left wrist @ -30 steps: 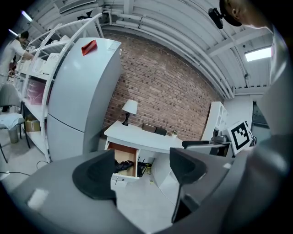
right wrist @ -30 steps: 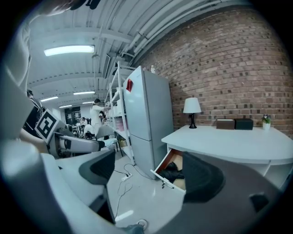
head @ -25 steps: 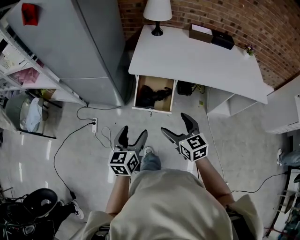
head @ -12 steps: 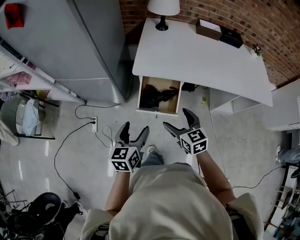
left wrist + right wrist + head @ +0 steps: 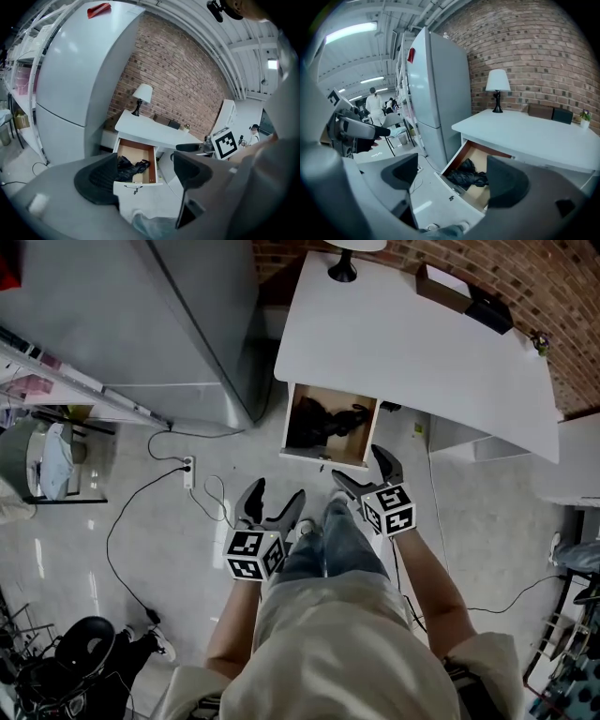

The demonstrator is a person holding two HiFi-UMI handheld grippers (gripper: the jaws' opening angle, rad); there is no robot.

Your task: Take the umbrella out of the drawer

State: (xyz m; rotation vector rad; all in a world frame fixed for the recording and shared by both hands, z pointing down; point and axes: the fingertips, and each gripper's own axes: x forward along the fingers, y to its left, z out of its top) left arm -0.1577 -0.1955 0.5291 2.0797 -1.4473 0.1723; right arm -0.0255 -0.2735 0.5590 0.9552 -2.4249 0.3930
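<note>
White desk (image 5: 412, 348), drawer (image 5: 326, 458) open
You see a lamp (image 5: 342, 271), a brown box (image 5: 441, 287) and a black box (image 5: 493, 314) on top; the umbrella (image 5: 323, 420) lies in the drawer.

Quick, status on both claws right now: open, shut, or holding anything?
Left claw: open, holding nothing.
Right claw: open, holding nothing; the umbrella lies in the drawer.

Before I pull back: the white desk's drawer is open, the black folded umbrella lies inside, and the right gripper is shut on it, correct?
No: the right gripper is open and empty, as the right gripper view shows. The drawer of the white desk is open with the black folded umbrella inside.
</note>
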